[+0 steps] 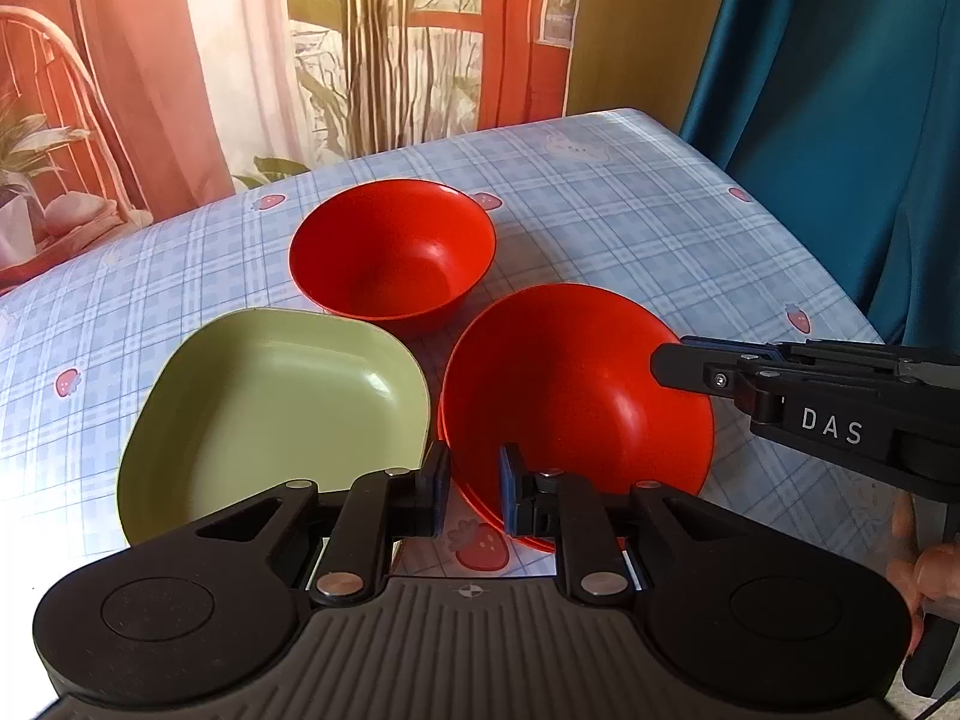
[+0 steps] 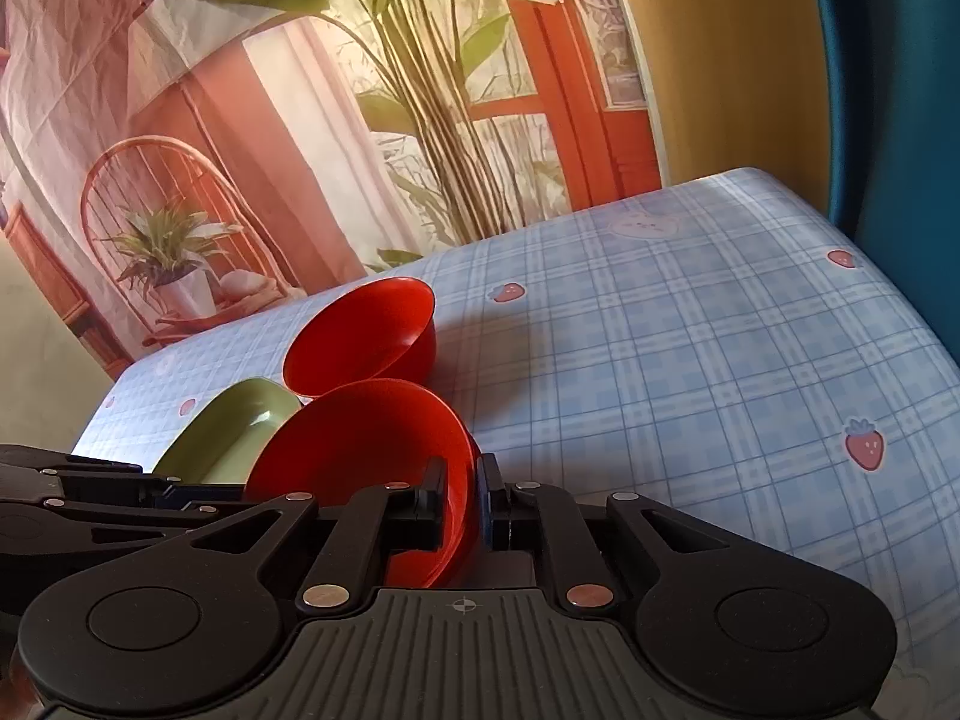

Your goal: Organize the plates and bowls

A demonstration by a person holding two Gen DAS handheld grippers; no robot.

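A near red bowl (image 1: 570, 396) sits on the checked tablecloth (image 1: 630, 210); a second red rim shows under it. My right gripper (image 2: 461, 501) is shut on this bowl's rim (image 2: 372, 438), one finger inside and one outside; it enters the left wrist view from the right (image 1: 672, 360). My left gripper (image 1: 474, 489) is open at the bowl's near-left rim, its jaws on either side of the rim, not closed. A far red bowl (image 1: 393, 252) stands behind. A green squarish plate (image 1: 270, 414) lies to the left; it also shows in the right wrist view (image 2: 234, 438).
The tablecloth (image 2: 690, 360) runs to the right and far side. A printed backdrop (image 1: 360, 30) hangs behind the table, and a blue curtain (image 1: 840, 90) hangs at the right edge.
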